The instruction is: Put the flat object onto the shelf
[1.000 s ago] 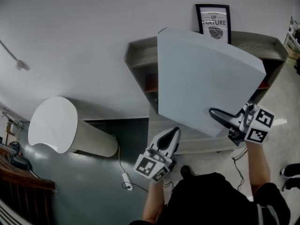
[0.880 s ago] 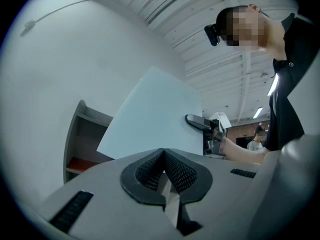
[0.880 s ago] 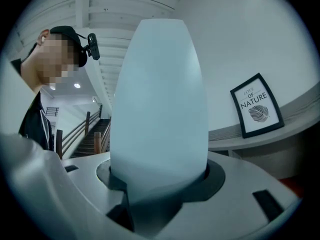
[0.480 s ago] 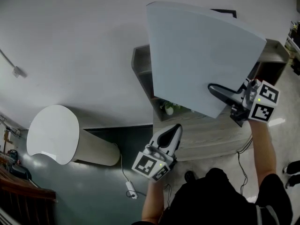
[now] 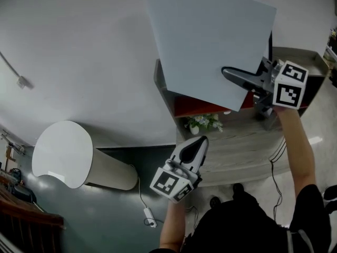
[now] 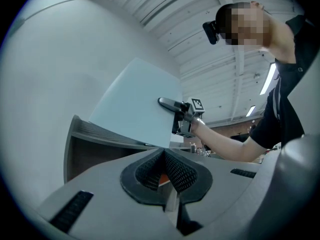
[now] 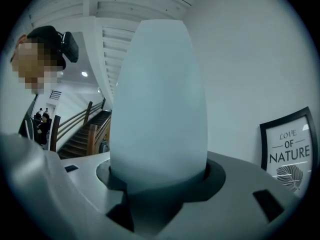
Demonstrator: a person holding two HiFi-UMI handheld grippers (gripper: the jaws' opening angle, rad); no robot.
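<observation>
Shelf top and much else lie out of sight: in the head view the flat board (image 5: 210, 41) covers the upper part of the shelf (image 5: 162, 83). It also hides one jaw of the right gripper (image 5: 231, 74), so only the jaw lying across the board's face shows. Below the board's lower edge a red thing (image 5: 197, 105) sits in an upper compartment, too covered to identify. A framed print (image 7: 289, 151) reading "LOVE OF NATURE" shows only in the right gripper view, cut by the picture's edge

The board is a plain, thin, pale blue-grey panel with straight edges and no marks. It is held tilted in the air over the shelf (the left gripper view puts its lower edge just above the top plank, touching or not I cannot tell). The right gripper is clamped on it near the lower right corner, one jaw on each face

The left gripper (image 5: 200, 143) hangs lower, in front of the shelf, its jaws closed together on nothing

On the open wooden ledge under the red compartment stands a small potted plant (image 5: 202, 123) with pale flowers. A white cylinder (image 5: 60, 152) stands well off to the left
</observation>
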